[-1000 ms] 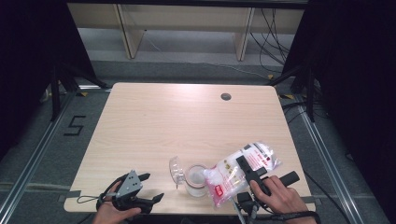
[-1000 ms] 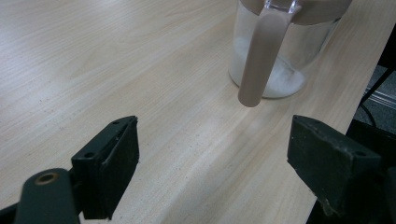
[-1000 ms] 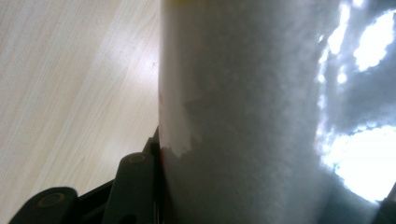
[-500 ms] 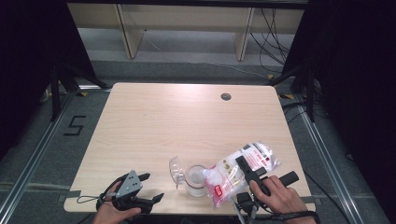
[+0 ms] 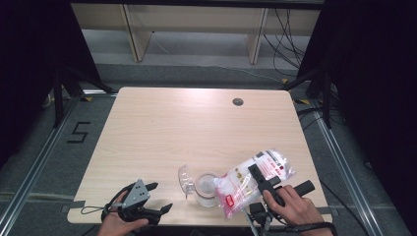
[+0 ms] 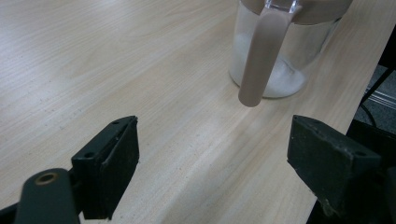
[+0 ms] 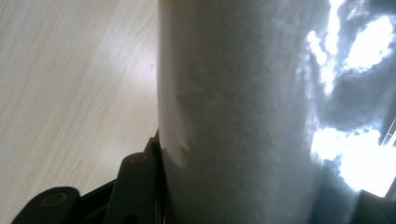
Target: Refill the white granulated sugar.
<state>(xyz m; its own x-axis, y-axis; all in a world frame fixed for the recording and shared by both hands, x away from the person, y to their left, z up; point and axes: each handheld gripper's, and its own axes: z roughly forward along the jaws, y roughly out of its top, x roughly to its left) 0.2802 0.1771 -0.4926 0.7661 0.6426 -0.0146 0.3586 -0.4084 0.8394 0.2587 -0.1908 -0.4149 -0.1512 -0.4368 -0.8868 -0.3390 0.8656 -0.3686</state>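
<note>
Between our right gripper's point(image 5: 259, 178) fingers sits the bag point(image 5: 253, 179) of white granules, and we have them clamped on it: in the right gripper view the plastic presses flat against the one dark finger point(image 7: 140, 186) we can see, and the bag's white bulk rises straight out of the jaws. From above, the bag lies tilted, its lower end hanging over the mouth of the clear jar point(image 5: 206, 189) just beside our grip, its upper end with the red label lifted away toward the far right.

Our left gripper's point(image 5: 156, 198) fingers stand wide apart with nothing between them; in the left gripper view bare wooden table point(image 6: 93, 56) shows in the gap between the two pads point(image 6: 114, 163). Just ahead of those fingers, a little off to one side, stands the jar, upright, with white granules in its bottom point(image 6: 275, 79). Its hinged lid point(image 5: 185, 178) stands flipped open on the side facing our left gripper. Both grippers hover near the table's near edge, the jar between them.
</note>
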